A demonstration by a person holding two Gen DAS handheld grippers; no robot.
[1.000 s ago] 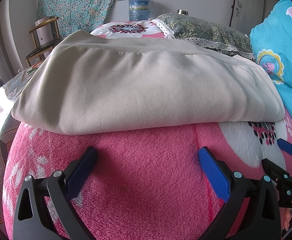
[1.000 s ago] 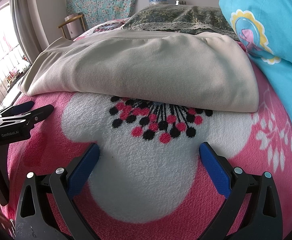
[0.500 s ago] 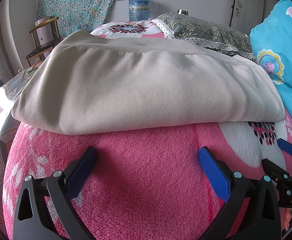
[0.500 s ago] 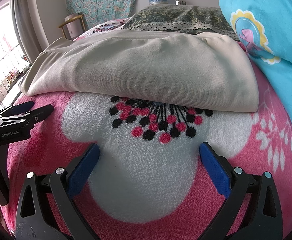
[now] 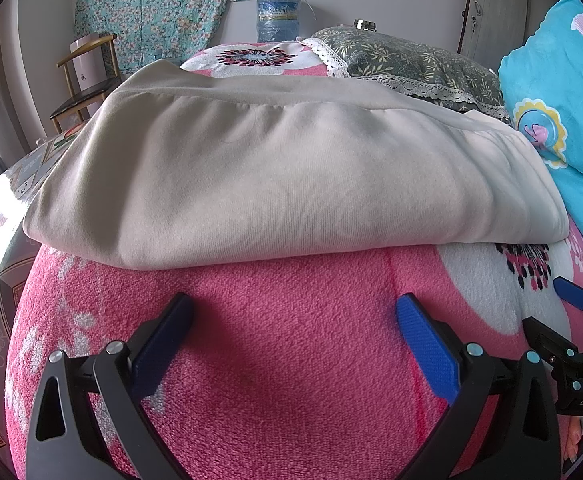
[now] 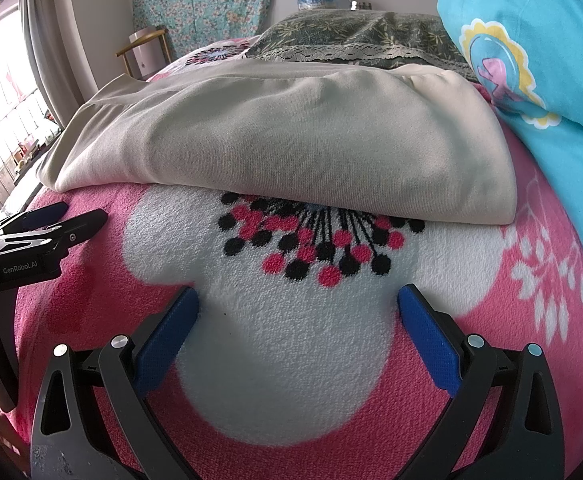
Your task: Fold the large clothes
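A beige garment [image 5: 283,176] lies folded into a thick flat stack on the pink flowered blanket [image 5: 283,340]; the right wrist view shows the same beige garment [image 6: 291,144] from its right end. My left gripper [image 5: 291,308] is open, low over the pink blanket [image 6: 291,340], a short way in front of the stack's near fold, with nothing between its fingers. My right gripper [image 6: 297,300] is open too, over the white and black flower print, empty, just short of the fold. Each gripper shows at the edge of the other's view: the right gripper [image 5: 571,300] and the left gripper [image 6: 47,216].
A blue cartoon-print quilt [image 5: 563,92] rises at the right, close to the stack's end. A green leafy pillow [image 5: 407,60] lies behind. A wooden chair [image 5: 83,92], a water bottle [image 5: 277,18] and a hanging floral cloth [image 5: 155,8] stand by the far wall.
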